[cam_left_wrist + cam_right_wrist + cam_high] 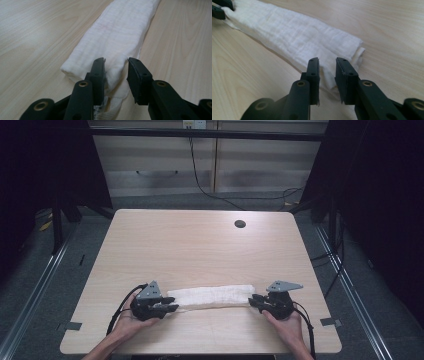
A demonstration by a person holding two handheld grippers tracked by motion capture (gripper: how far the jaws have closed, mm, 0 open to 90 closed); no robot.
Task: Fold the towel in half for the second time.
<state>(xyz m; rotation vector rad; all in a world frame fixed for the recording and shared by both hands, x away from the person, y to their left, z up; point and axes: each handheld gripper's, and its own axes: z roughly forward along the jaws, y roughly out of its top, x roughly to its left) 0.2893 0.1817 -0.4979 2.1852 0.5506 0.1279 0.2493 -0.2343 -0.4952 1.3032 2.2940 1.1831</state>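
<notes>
Now both hand-held grippers, L (pixel 167 307) & R (pixel 256 301), jaws slightly apart, astride folded white cloth (pixel 212 296) ends.

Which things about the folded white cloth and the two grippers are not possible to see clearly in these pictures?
- Underside of the white cloth: hidden in every view; it lies flat on the table.
- Cloth's near end in the left gripper view: partly behind the left gripper fingers.
- Cloth's corner in the right gripper view: partly covered by the right gripper.
- Number of folded layers: too small in the high view.
</notes>
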